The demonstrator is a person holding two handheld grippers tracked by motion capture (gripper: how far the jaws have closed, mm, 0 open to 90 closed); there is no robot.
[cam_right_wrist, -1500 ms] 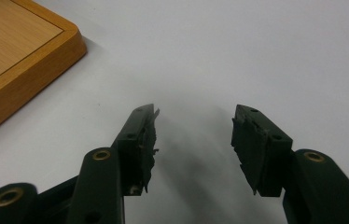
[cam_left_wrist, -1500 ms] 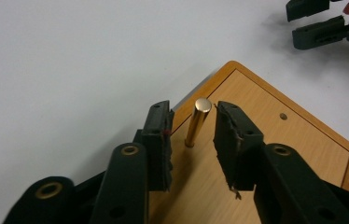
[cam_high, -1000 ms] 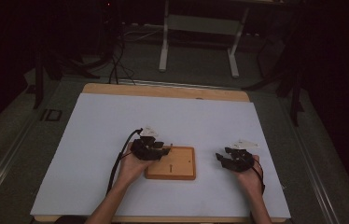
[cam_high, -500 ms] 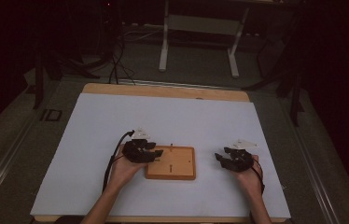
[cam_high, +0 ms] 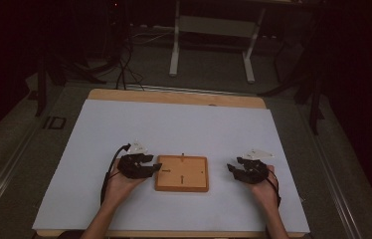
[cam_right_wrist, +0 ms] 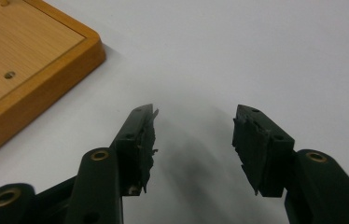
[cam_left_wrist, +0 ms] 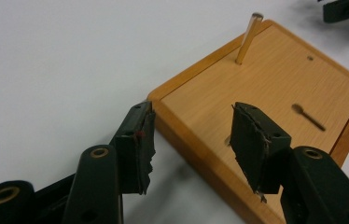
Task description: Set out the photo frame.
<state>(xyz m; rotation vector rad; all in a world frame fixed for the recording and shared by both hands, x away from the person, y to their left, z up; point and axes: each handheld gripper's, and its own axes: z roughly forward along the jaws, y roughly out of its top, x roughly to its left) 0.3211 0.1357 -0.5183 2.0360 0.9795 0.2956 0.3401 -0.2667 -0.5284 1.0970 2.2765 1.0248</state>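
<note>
Item: flat square wooden board with raised rim, near-centre on white table sheet; thin upright wooden peg at far edge. Left gripper released, straddling board's left rim. Right gripper released, empty, well right of board. We judge approach step; next: clench on rim.

The wooden board is light brown like honey, with a darker orange-brown rim around it. A thin peg on it is pale tan. The board has small dark marks and a tiny dark hole. The table cover is plain white, and the table edge under it is light brown wood. Both the left gripper and the right gripper are black, with little brass-coloured rings and pale grey plates on top. The floor is dark grey.
</note>
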